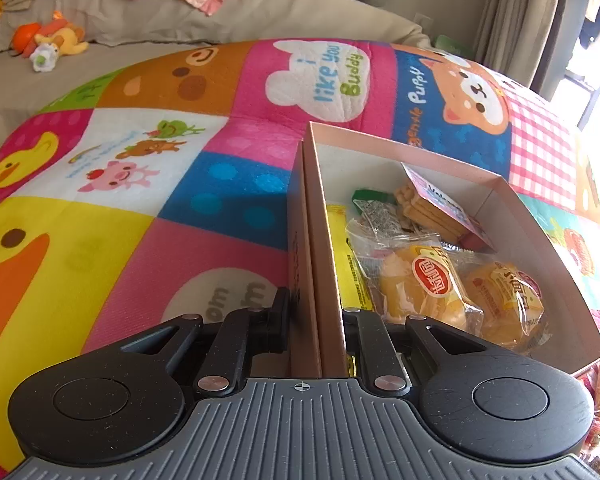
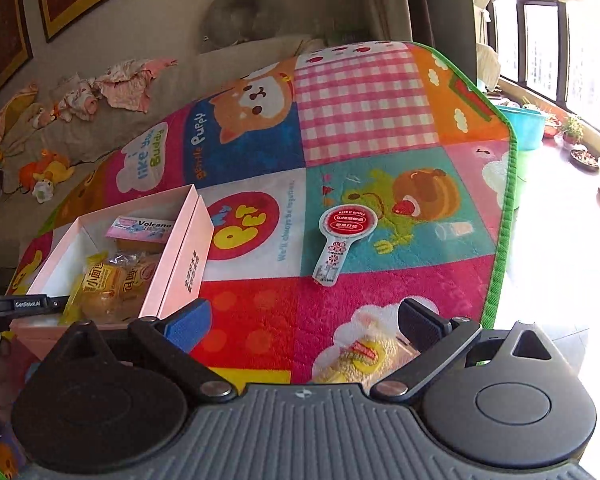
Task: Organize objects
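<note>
A pink cardboard box [image 1: 512, 196] lies open on the colourful play mat. It holds two wrapped yellow buns [image 1: 420, 284], a biscuit pack [image 1: 432, 208] and a yellow sachet [image 1: 346, 256]. My left gripper [image 1: 316, 312] is shut on the box's left wall, one finger inside and one outside. In the right wrist view the same box [image 2: 188, 248] sits at the left. My right gripper [image 2: 304, 316] hangs open over the mat with nothing between its fingers. A white spoon-shaped packet with a red label [image 2: 340, 236] lies ahead of it. A yellow wrapped snack [image 2: 360, 356] lies just below its right finger.
The mat's green edge [image 2: 508, 200] runs along the right, with bare floor, a teal basin [image 2: 524, 124] and potted plants by the window beyond. A sofa [image 1: 148, 20] with plush toys and clothes stands behind the mat.
</note>
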Motion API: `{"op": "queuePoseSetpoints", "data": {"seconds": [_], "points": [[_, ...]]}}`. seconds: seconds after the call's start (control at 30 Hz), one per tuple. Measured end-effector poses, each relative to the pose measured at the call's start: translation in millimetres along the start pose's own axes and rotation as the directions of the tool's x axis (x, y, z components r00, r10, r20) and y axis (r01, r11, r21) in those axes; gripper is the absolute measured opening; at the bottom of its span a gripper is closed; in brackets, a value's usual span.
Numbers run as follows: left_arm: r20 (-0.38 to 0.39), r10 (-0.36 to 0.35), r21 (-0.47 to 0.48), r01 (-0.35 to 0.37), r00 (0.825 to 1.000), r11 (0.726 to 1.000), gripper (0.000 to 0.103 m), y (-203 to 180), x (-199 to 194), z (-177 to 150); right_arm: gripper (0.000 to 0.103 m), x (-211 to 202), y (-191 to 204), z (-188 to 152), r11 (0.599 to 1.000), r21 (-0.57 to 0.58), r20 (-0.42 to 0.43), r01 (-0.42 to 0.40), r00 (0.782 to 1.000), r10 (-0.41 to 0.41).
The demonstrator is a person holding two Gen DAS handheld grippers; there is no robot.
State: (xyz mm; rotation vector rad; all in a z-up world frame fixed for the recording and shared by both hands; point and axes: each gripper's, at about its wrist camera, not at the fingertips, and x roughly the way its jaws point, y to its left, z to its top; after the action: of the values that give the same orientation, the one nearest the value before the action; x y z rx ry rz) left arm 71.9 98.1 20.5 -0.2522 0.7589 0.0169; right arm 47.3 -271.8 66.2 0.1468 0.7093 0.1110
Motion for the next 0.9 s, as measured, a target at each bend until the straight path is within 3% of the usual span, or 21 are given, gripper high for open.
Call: {"op": "queuePoseSetpoints", "data": {"seconds": [0.23,0.37,0.4,0.43,0.53,0.63,0.9], "points": [[0.001,-0.001,0.006,0.001,1.0,1.0,0.017,-0.5,0.4,-0.3,0.1,128.9,-25.1,66.2,0.988,0.052,-0.146,0.146,0.98,-0.137],[0.0,-0.006,0.006,0.006,1.0,1.0,0.017,-0.1,0.5,-0.3,0.083,162.0,-27.7,69.6,0.978,0.038,-0.191,0.207,0.962,-0.196],[0.001,-0.007,0.005,0.007,1.0,1.0,0.017,-0.2,0.9,-0.3,0.075,160.8,-25.7,69.3,0.977,0.028,-0.186,0.21,0.962,-0.201],[0.002,-0.008,0.003,0.008,1.0,1.0,0.017,-0.2,1.2,-0.3,0.061,157.1,-24.1,68.4,0.98,0.026,-0.183,0.2,0.964,-0.192],[0.006,-0.011,-0.002,0.011,1.0,1.0,0.017,0.3,1.1,-0.8,0.062,135.1,-19.8,62.8,0.985,0.03,-0.186,0.169,0.969,-0.16],[0.007,-0.017,-0.008,0.017,1.0,1.0,0.017,1.9,1.0,-1.2,0.062,100.6,-3.4,49.8,0.987,-0.037,-0.158,0.153,0.975,-0.157],[0.006,-0.019,-0.013,0.019,1.0,1.0,0.018,2.4,0.9,-1.3,0.062,-21.5,35.1,10.8,0.996,-0.094,-0.105,-0.007,0.994,-0.003]]}}
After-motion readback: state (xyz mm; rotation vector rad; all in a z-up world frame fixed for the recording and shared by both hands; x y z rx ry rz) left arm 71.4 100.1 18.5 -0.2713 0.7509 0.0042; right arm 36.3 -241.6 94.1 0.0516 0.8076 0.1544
